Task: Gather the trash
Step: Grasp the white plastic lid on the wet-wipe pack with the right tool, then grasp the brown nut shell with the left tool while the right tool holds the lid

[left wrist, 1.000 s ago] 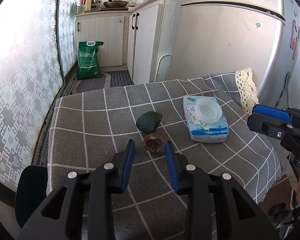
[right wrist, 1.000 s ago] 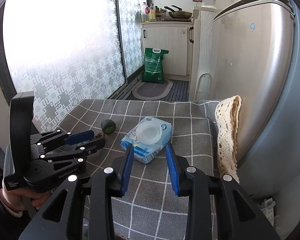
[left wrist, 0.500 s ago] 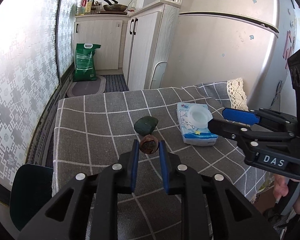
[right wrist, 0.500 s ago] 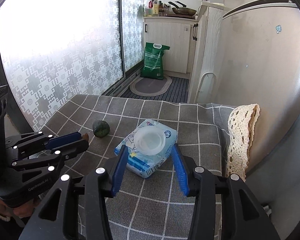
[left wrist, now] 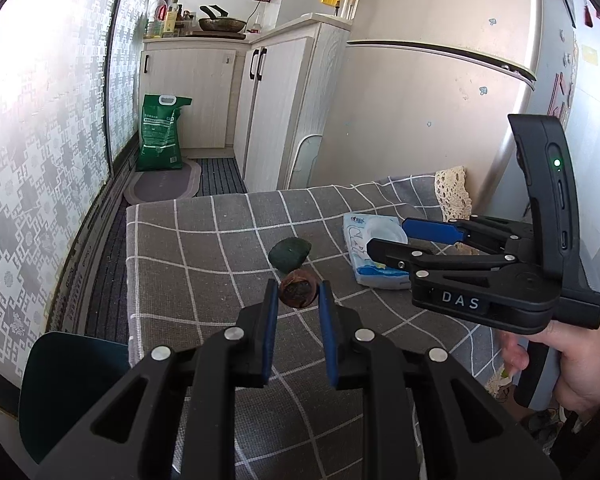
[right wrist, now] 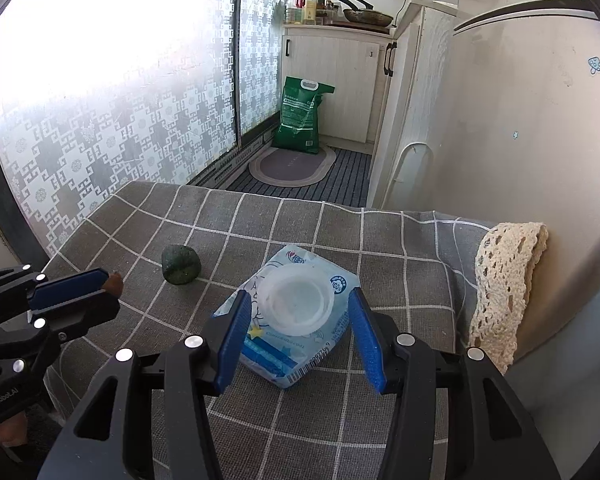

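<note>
Clamping a brown scrap (left wrist: 296, 293), left gripper (left wrist: 298, 298); right gripper (right wrist: 296, 320) spread around wipes pack (right wrist: 296, 344).

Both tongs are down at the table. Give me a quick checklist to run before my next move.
1. Left tongs gripping the brown scrap: ok. The jaws have just been closing, and the scrap is pinched at their tips.
2. Scrap lifted off the tablecloth: cannot tell.
3. Right tongs lined up on the wipes pack: ok. The jaws have just been opening, and the pack lies between them unpressed.
4. Green lump clear of both tongs: ok. It lies alone on the cloth.
5. Bin within reach: cannot tell. None is plainly in view.
</note>
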The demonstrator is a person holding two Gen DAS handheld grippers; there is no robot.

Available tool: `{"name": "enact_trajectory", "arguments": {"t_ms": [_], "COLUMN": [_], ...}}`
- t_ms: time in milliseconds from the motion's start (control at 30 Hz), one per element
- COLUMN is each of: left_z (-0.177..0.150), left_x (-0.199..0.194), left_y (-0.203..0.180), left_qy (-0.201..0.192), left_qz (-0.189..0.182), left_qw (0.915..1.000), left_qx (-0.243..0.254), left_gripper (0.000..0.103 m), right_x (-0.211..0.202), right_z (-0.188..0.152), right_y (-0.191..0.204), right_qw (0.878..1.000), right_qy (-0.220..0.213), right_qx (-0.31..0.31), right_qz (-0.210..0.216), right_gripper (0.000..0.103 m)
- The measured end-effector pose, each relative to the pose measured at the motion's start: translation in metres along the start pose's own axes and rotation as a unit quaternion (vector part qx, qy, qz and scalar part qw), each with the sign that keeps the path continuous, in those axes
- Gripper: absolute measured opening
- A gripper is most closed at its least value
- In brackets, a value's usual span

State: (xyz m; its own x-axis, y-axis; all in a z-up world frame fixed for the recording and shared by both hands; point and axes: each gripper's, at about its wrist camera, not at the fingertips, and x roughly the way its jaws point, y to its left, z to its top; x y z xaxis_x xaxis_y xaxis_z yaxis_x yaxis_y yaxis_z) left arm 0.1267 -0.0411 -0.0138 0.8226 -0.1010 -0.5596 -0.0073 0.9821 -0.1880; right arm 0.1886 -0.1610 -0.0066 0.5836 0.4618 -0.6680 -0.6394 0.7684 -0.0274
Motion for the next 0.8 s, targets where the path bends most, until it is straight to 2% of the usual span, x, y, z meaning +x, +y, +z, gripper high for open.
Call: {"name": "enact_trajectory", "arguments": {"t_ms": [133,233,600,800], "left_z": [0.001,0.001,0.004,0.001], "left_x": [-0.004,-0.008,-0.033,-0.051], "left_y": [0.003,0.005,0.023,0.042], "left_qy": [0.000,-0.003,-0.024,-0.034], "left_qz": [-0.003,-0.002,0.007,0.023], "left_qw": [1.0000,1.0000,0.9996,0.9990], "left_qx": [-0.001,-0.001,-0.010,-0.016], "left_gripper": [0.022,0.022,0.022,0.022], "right_x": [0.005,0.008,-0.014,-0.034], "right_z": [0.003,0.004,0.018,0.028], "right_y": [0.001,0.000,0.014,0.037], "right_qw": [1.000,1.000,1.000,0.999], "right_qy": [0.001,0.004,-0.018,-0.035], "right_qx": [-0.001,0.001,-0.013,-0.032], "right_qz": [-0.007,-0.005,-0.006,0.015], "right_gripper": [0.051,0.040,0.039,0.039]}}
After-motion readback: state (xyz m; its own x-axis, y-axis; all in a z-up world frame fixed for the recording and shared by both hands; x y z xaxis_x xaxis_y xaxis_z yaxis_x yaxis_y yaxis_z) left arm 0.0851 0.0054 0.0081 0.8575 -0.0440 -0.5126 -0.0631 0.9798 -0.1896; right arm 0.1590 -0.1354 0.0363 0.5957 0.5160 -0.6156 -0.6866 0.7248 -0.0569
